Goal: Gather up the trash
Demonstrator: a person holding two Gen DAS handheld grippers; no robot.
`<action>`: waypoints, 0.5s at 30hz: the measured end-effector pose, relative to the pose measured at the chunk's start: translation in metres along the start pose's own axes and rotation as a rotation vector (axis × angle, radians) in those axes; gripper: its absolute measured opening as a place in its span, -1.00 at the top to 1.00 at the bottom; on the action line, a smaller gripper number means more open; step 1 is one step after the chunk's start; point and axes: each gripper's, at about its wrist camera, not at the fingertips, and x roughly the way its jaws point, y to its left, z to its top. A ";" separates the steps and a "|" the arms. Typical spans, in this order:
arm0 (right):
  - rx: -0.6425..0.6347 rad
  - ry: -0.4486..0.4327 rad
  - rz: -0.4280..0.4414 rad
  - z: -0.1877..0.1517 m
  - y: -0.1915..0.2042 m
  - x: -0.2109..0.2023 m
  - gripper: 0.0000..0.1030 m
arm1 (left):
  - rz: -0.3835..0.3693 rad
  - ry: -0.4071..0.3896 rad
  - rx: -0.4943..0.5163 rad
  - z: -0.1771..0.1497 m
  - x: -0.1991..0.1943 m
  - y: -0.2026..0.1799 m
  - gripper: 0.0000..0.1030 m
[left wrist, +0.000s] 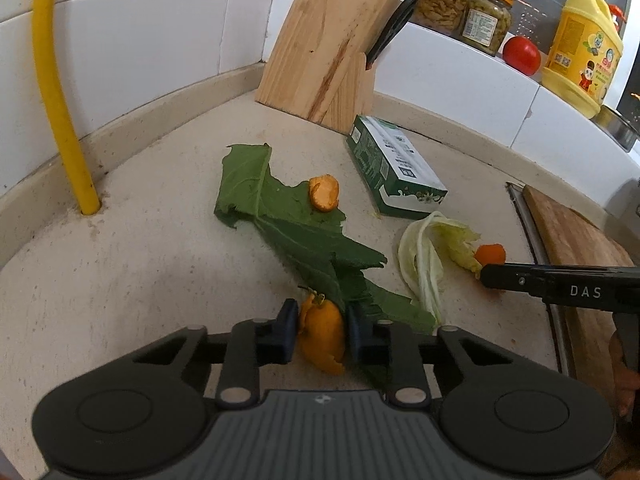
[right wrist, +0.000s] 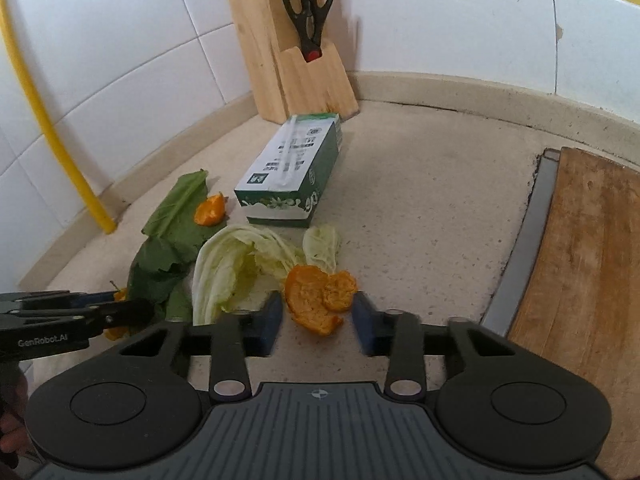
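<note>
A speckled beige stone countertop (right wrist: 420, 208) meets white wall tiles (left wrist: 152, 40) in a corner, where a yellow pipe (left wrist: 60, 92) rises from the surface. A pale wooden knife block (right wrist: 288, 72) holds black-handled scissors (right wrist: 308, 4); two glass jars of pickled vegetables (left wrist: 464, 10), a red tomato (left wrist: 521, 55) and a yellow detergent bottle (left wrist: 582, 52) stand on the tiled ledge. A green-and-white drink carton (right wrist: 292, 172) lies flat beside a dark green leaf (left wrist: 288, 220), pale cabbage leaves (right wrist: 240, 264) and a small orange peel piece (left wrist: 324, 193). The left gripper (left wrist: 322, 330) pinches a curled orange peel (left wrist: 324, 340). The right gripper (right wrist: 318, 320) brackets a flat orange peel (right wrist: 316, 296), its pads just short of contact. A worn wooden cutting board (right wrist: 580, 280) lies right.
</note>
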 end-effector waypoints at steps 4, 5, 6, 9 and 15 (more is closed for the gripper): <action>0.028 -0.006 0.026 0.000 -0.003 -0.007 0.77 | 0.010 0.000 -0.005 -0.003 -0.010 0.001 0.63; 0.036 -0.002 0.034 -0.001 -0.003 -0.008 0.82 | 0.010 0.001 -0.006 -0.004 -0.012 0.002 0.63; 0.034 0.000 0.034 -0.002 -0.003 -0.010 0.83 | 0.013 0.002 -0.009 -0.005 -0.015 0.002 0.63; 0.038 0.014 0.042 -0.007 -0.002 -0.015 0.90 | 0.013 0.011 -0.026 -0.009 -0.021 0.004 0.63; 0.052 0.023 0.067 -0.013 0.002 -0.030 0.91 | 0.004 0.033 -0.048 -0.020 -0.026 0.006 0.62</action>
